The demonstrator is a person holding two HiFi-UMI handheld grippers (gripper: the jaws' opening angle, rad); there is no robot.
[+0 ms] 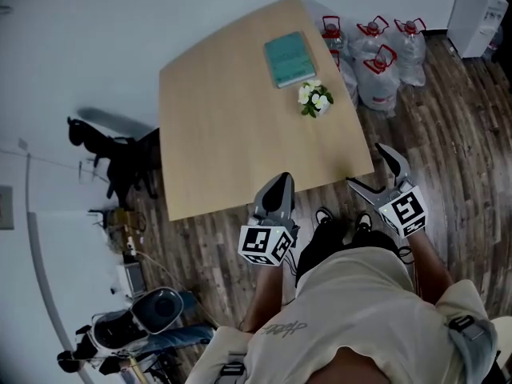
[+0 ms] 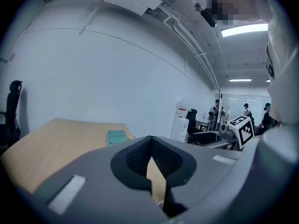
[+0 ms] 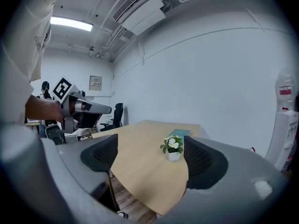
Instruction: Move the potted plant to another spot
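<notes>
**Q:** Where is the potted plant, and what are the two tongs doing?

**A:** In the head view the potted plant [image 1: 314, 98] sits right of centre in the upper half, on the pale wooden table [image 1: 232, 134]. It is close to the table's right edge and just below a teal book [image 1: 289, 58]. Neither tool touches it; both hang at the table's near edge, lower in the frame and well apart from the plant. The left gripper [image 1: 278, 192] is clenched on nothing, its jaws pressed together. The right gripper [image 1: 366, 166] is released, jaws spread wide. In its own view the plant [image 3: 173, 148] shows between them, far off on the table.

**Q:** How will it likely handle?

**A:** It looks small: a little white pot under white flowers and green leaves. I judge it light, with stiff walls that may be smooth and a bit slippery. The foliage looks soft and easily crushed.

**Q:** Where should it be gripped?

**A:** Probably across the pot's sides, below the leaves, keeping it upright. The right gripper, already spread, seems best placed.
</notes>
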